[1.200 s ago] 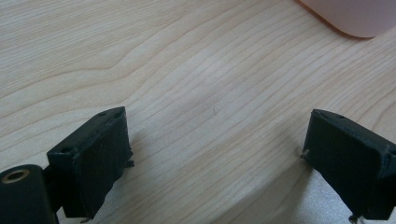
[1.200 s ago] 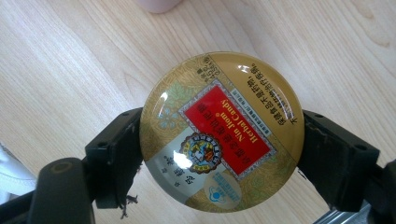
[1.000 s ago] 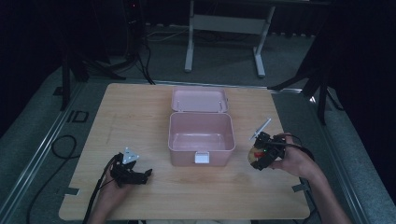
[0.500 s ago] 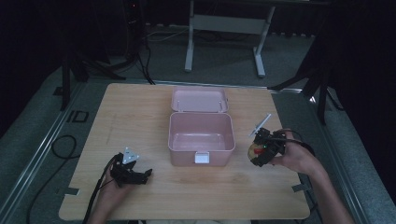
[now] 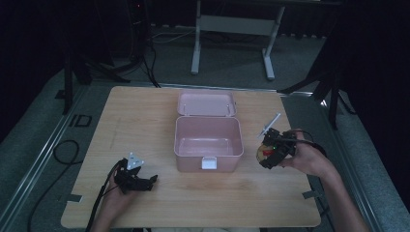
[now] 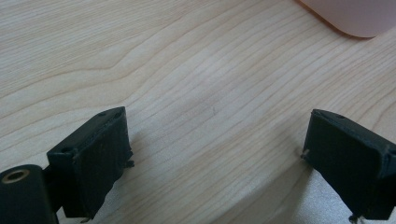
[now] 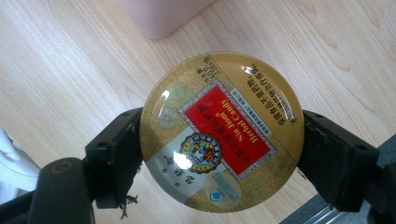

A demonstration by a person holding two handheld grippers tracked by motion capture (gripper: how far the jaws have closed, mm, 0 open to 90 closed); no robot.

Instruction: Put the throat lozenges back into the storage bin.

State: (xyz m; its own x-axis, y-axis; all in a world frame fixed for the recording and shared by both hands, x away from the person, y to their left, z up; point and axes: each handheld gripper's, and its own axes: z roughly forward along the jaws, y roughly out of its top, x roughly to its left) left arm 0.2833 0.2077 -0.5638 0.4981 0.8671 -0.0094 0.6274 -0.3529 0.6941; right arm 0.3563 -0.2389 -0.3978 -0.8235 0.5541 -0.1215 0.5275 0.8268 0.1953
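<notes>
A round gold candy tin [image 7: 222, 133] with a red label sits clamped between the two black jaws of my right gripper [image 7: 219, 149]. In the high view that right gripper [image 5: 267, 153] hovers with the tin [image 5: 263, 152] just right of an open pink box [image 5: 209, 142], whose lid [image 5: 206, 104] lies flat behind it. My left gripper [image 5: 145, 182] rests low at the front left of the wooden table [image 5: 145, 116], open. In the left gripper view its jaws [image 6: 215, 158] stand wide apart over bare wood, with a corner of the pink box [image 6: 355, 16] ahead.
The pink box's inside looks bare. A metal stand [image 5: 232, 29] rises behind the table on the grey floor. Cables [image 5: 63, 154] trail off the table's left side. Dark surroundings border the table's right edge [image 5: 300, 159].
My right gripper with the tin has shifted slightly up and toward the box. The left gripper has stayed where it was.
</notes>
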